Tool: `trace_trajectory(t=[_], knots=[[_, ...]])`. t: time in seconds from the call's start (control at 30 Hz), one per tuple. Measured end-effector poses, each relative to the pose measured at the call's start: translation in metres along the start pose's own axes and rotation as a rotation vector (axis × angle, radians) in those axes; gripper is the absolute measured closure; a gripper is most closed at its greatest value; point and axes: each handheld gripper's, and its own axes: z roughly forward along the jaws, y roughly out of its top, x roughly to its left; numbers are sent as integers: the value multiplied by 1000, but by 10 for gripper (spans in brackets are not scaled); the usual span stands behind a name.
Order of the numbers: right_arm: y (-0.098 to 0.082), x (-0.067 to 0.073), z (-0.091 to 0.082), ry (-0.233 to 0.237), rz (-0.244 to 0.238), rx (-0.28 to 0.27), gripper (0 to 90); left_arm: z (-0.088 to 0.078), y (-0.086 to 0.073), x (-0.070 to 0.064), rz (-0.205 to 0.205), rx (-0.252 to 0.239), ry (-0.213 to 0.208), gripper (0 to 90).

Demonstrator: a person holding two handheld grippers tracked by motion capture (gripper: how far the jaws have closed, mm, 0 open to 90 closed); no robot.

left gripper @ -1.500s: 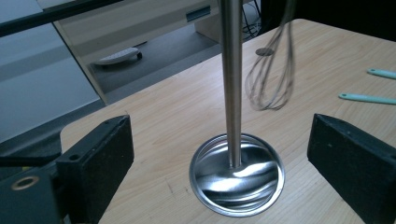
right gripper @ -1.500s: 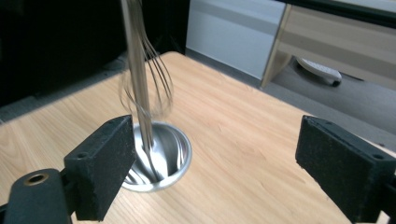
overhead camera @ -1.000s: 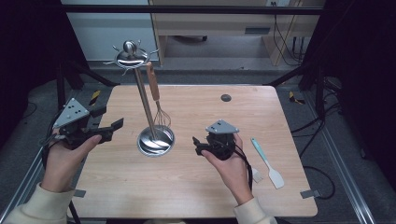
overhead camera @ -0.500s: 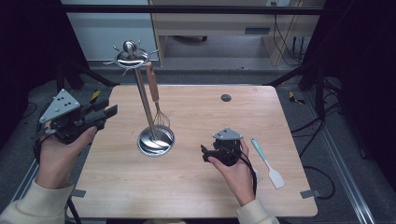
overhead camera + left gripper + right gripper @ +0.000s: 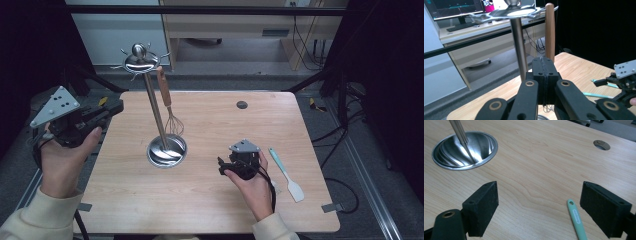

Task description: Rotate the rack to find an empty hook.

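Note:
A steel utensil stand rises from its round base at the table's middle left. A whisk with a wooden handle hangs from the stand's crown. My left gripper hovers off the table's left edge, level with the stand. Its jaws have just been closing and are now shut with nothing between them; past them are the stand's pole and the whisk handle. My right gripper sits low over the table at the front right, open and empty. A teal-handled spatula lies flat just right of it, its handle near the right jaw.
The wooden table has a small round hole at its back right. Black frame bars and cables run around the table's sides. A desk with monitors stands beyond the table in the left gripper view.
My left gripper has risen, drawn left away from the table edge, and its jaws have gone from open to shut. My right gripper has sunk slightly toward the table's front.

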Motion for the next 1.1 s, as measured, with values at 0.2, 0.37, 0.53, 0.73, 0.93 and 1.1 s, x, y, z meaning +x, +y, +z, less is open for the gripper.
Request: trace_trajectory(t=[0.2, 0.37, 0.53, 0.73, 0.93, 1.1], knots=[[-3, 1, 2, -3, -8, 10, 156, 9, 7, -7, -3, -1, -6, 900], [-3, 0, 3, -6, -7, 9, 157, 18, 14, -10, -13, -9, -8, 900], [-5, 0, 4, -8, -13, 17, 157, 22, 24, -16, -14, -26, -5, 900], [-5, -1, 3, -10, -17, 14, 159, 27, 30, -17, -19, -29, 4, 900], [-5, -2, 4, -10, -20, 20, 161, 32, 36, -15, -19, -33, 16, 900], [-5, -1, 3, -4, -24, 19, 162, 34, 36, -14, -20, -33, 29, 900]])
